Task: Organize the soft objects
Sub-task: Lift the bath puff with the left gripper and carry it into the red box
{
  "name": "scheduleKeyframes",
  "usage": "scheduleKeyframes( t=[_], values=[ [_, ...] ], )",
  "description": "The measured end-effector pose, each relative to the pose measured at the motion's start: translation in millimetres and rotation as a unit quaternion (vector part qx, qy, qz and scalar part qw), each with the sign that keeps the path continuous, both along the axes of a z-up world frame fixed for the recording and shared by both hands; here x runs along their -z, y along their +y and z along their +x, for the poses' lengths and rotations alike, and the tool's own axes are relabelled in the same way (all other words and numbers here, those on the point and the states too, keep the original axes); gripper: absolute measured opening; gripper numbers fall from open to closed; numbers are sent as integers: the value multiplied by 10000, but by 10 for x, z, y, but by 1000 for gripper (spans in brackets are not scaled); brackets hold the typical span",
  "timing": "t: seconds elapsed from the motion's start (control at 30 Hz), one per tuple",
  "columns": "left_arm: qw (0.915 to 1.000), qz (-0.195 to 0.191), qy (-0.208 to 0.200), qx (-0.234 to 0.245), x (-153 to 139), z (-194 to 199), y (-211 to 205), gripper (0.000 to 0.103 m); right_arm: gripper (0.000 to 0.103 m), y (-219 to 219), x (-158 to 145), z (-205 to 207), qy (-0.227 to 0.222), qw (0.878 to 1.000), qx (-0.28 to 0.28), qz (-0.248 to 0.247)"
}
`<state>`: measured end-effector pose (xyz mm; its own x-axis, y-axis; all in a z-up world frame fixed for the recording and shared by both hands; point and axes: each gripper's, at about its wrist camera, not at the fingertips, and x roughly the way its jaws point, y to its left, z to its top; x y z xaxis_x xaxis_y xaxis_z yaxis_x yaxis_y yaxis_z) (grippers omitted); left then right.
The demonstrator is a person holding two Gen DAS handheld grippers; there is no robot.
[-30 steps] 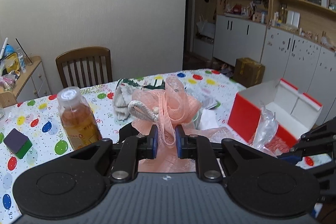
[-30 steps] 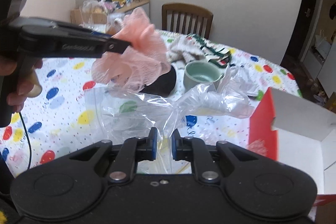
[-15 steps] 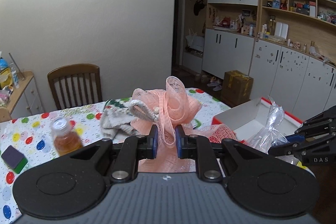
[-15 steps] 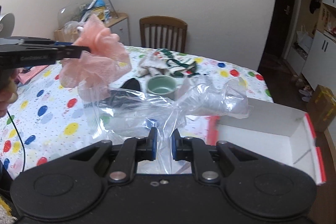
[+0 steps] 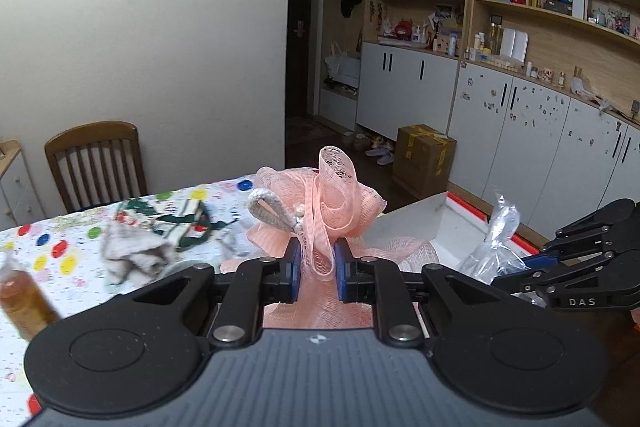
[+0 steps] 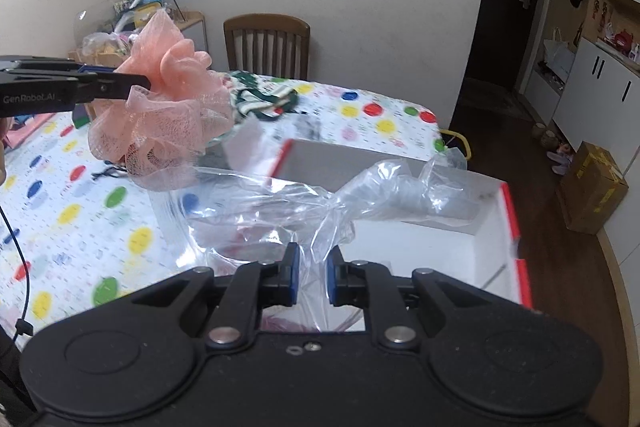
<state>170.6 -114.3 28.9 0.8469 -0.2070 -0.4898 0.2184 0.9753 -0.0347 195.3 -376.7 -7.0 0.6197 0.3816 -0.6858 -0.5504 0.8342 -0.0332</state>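
The fingers of the left gripper stand narrow, clamped on the mesh of a pink bath pouf, so that the ruffled body stands up beyond the pads and its grey cord loop hangs free to one side. Pinching a few folds, not the whole ball, appears to be the reason the pouf keeps its full shape while lifted. The fingers of the right gripper are likewise narrow and pinch a gathered neck of a clear plastic bag; the film fans out ahead of the pads, and the grip on the bunched part probably prevents the slippery sheet from sliding out. In the right wrist view the pouf is in the air, above the near part of the dotted tablecloth and just beside the bag, with the left gripper reaching in from the left edge. A white box with red trim lies open at the table's edge, directly beyond the bag; its raised flaps leave the interior exposed, which makes it the likely receptacle for both soft items. A crumpled cloth and a bottle of amber liquid remain on the table. A wooden chair stands at the far side. Both items appear to be mid-carry, not yet placed.
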Motion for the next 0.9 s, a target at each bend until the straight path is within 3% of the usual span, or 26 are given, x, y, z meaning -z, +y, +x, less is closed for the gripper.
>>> scheduleKeyframes(
  t=[0.3, 0.6, 0.9],
  values=[
    [9995, 169, 244, 88, 189, 424, -693, 17, 13, -475, 184, 467, 109, 9995, -119, -279],
    [9963, 447, 721, 147, 449, 908, -1168, 17, 13, -552, 382, 737, 291, 9953, -649, -653],
    [9857, 1094, 1239, 333, 880, 1259, -1571, 17, 13, -530, 683, 1013, 786, 9867, -1026, -989]
  ],
)
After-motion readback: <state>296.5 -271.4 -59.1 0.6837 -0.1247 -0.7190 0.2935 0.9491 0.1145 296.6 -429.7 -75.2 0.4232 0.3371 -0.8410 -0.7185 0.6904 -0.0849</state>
